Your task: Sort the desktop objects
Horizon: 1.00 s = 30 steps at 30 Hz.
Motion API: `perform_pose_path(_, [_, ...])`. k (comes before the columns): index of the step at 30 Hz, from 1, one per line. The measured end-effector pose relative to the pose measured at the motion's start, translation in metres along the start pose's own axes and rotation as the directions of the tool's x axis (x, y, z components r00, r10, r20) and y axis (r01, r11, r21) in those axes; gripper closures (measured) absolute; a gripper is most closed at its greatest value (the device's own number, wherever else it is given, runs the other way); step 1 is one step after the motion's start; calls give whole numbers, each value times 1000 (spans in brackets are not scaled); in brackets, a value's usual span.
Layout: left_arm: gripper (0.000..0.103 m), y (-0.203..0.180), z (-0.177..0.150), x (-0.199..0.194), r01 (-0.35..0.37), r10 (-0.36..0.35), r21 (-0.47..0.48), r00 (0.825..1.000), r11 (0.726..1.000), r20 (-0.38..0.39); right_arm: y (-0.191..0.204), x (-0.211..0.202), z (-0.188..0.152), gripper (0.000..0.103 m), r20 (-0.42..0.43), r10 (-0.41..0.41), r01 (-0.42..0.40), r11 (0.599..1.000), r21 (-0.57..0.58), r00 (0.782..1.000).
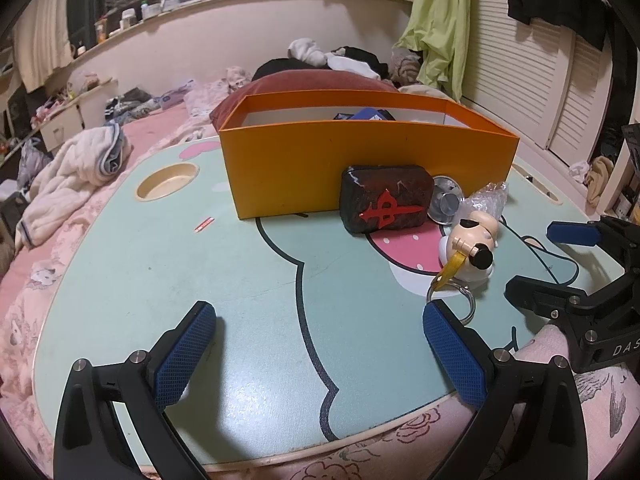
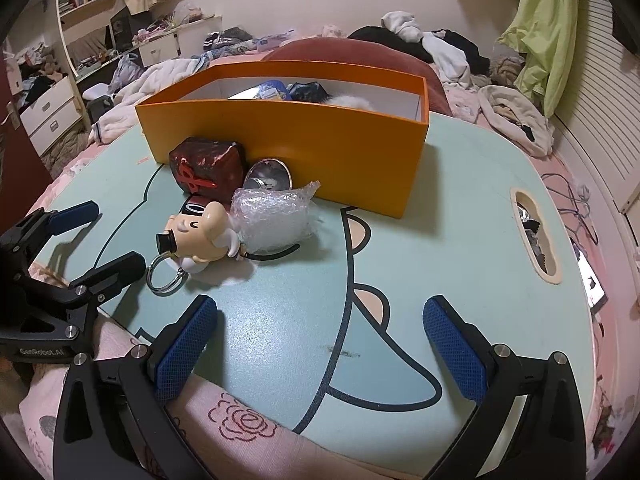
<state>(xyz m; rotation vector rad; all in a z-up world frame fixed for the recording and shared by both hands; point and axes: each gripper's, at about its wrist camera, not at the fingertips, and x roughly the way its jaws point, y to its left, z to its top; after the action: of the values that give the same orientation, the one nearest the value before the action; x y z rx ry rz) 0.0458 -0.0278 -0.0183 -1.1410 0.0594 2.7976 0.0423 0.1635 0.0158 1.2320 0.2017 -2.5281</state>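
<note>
While lying sideways, figure keychain [image 2: 200,236], ring [image 2: 166,276] toward left gripper [image 2: 102,236].

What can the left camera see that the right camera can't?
Only the left camera shows the round cup hole in the table. Only the right camera shows the long slot in the table and white fluff inside the orange box. Both show the box, the dark pillow with a red sign, the dog keychain, the bubble wrap and the silver lid.
</note>
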Motion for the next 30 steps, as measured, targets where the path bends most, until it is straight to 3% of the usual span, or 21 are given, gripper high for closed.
perform_pose_path(6, [0,3,-3,-3,-16,16,-19,1000,1000,3,-1,0,0,1,3,1,-1,1000,0,1000])
perform_pose_path(9, [3,7,-4,-10,21,-19,-39,999,999,32,-1,0,0,0,3,2,-2,1000,0,1000])
perform_pose_path(13, [30,5,2,-27,130,-127,-23,986,991,105,-1,0,0,1,2,1,-1,1000,0,1000])
perform_pose_path(19, [42,-21,34,-25,292,-295,40,951,956,96,-1,0,0,1,2,1,-1,1000,0,1000])
perform_pose_path(23, [59,-49,46,-4,293,-298,121,954,949,24,-1,0,0,1,3,1,-1,1000,0,1000])
perform_pose_path(25, [73,-55,44,11,325,-323,121,946,938,-36,-1,0,0,1,3,1,-1,1000,0,1000])
perform_pose_path(26, [74,-54,41,17,327,-323,103,945,939,-54,-1,0,0,1,2,1,-1,1000,0,1000])
perform_pose_path(30, [77,-40,32,5,328,-329,49,944,943,12,-1,0,0,1,3,2,-2,1000,0,1000])
